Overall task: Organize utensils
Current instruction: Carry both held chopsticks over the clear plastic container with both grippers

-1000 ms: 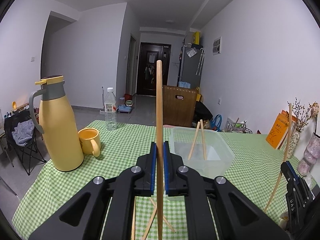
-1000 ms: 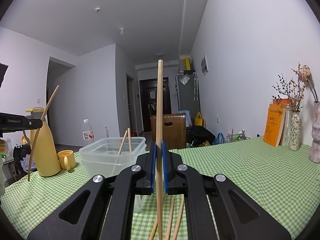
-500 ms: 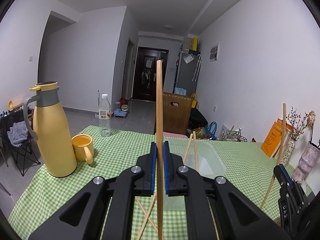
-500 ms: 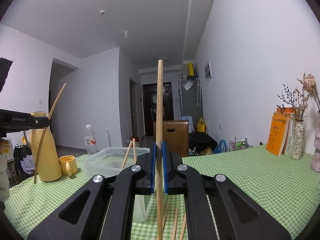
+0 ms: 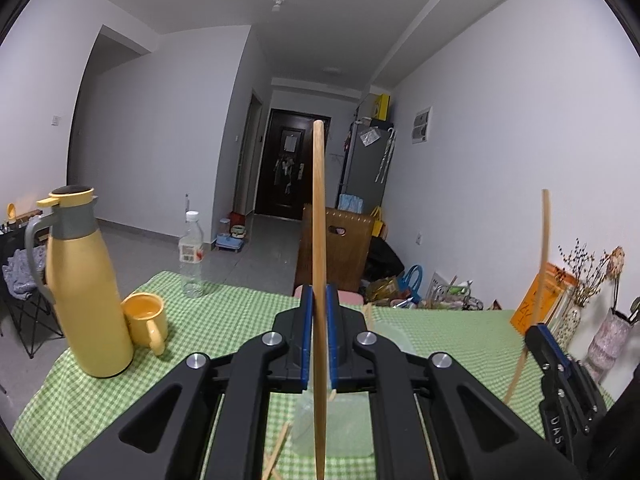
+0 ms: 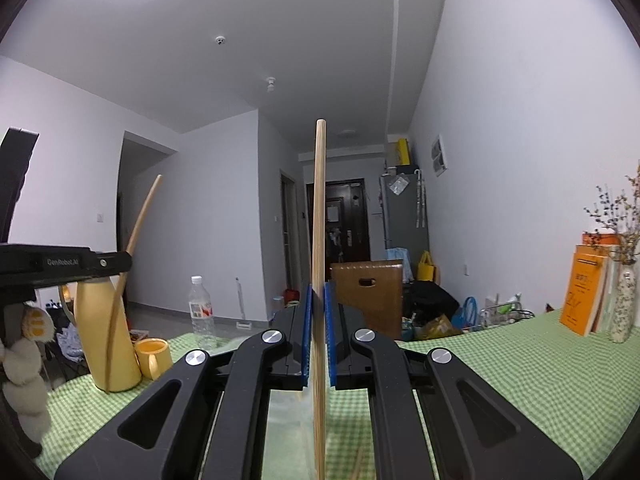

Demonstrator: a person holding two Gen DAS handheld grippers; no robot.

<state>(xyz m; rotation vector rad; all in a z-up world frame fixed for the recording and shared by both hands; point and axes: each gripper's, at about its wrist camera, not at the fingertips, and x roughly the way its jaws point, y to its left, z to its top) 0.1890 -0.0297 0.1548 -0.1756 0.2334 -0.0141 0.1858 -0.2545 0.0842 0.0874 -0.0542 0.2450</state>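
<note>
1. Right now my left gripper [image 5: 319, 340] is clamped on a wooden chopstick [image 5: 319, 240], which stands upright between the blue pads [image 5: 306, 344].
2. My right gripper [image 6: 319, 336] is likewise closed on a second chopstick [image 6: 319, 240], also held vertical between its pads.
3. Under both grippers sits a clear plastic container [image 5: 344, 424]; the lower ends of the held sticks hang over it, though I cannot tell whether they touch it.
4. Loose chopsticks [image 5: 276, 452] lie on the green checked tablecloth [image 5: 224, 320] just beside the container.
5. Further left stand a yellow thermos jug [image 5: 82, 292] with a yellow mug [image 5: 146, 320] touching it, and a water bottle [image 5: 191, 256] behind them.
6. To my right, near the wall, are an orange book [image 6: 582, 292] and a vase of dried flowers [image 6: 622, 304].
</note>
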